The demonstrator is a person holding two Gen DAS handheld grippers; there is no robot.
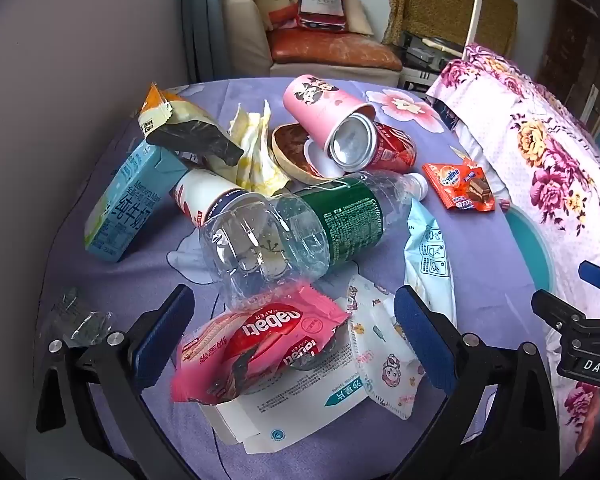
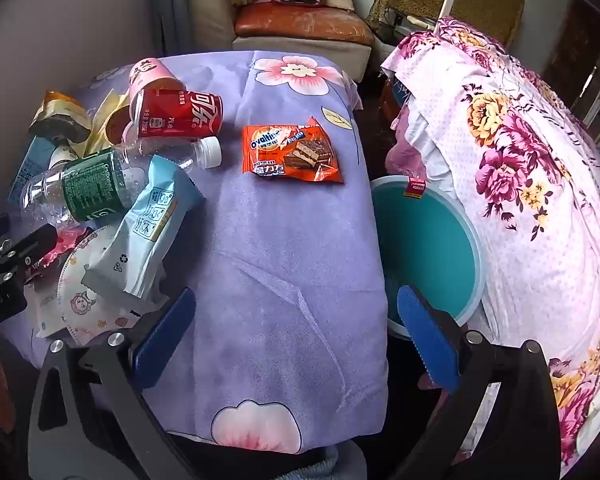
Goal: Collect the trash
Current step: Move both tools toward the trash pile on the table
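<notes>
Trash is piled on a purple cloth [image 2: 284, 248]. My left gripper [image 1: 296, 336] hangs open just above the pile's near side, its blue fingers either side of a pink wafer wrapper [image 1: 260, 344] without touching it. Behind it lie a clear bottle with a green label [image 1: 300, 224], a red can [image 1: 396, 146], a pink cup [image 1: 320, 108], a blue milk carton [image 1: 128, 200] and a printed face mask [image 1: 384, 344]. An orange Ovaltine wrapper [image 2: 292, 154] lies apart. My right gripper [image 2: 296, 336] is open and empty over bare cloth, beside a teal bin [image 2: 478, 256].
The bin stands in the gap between the cloth's right edge and a pink floral quilt [image 2: 520, 160]. A light blue wrapper [image 2: 152, 224] leans on the pile's right side. A sofa with an orange cushion [image 2: 300, 24] stands behind. A clear plastic scrap [image 1: 76, 316] lies at the near left.
</notes>
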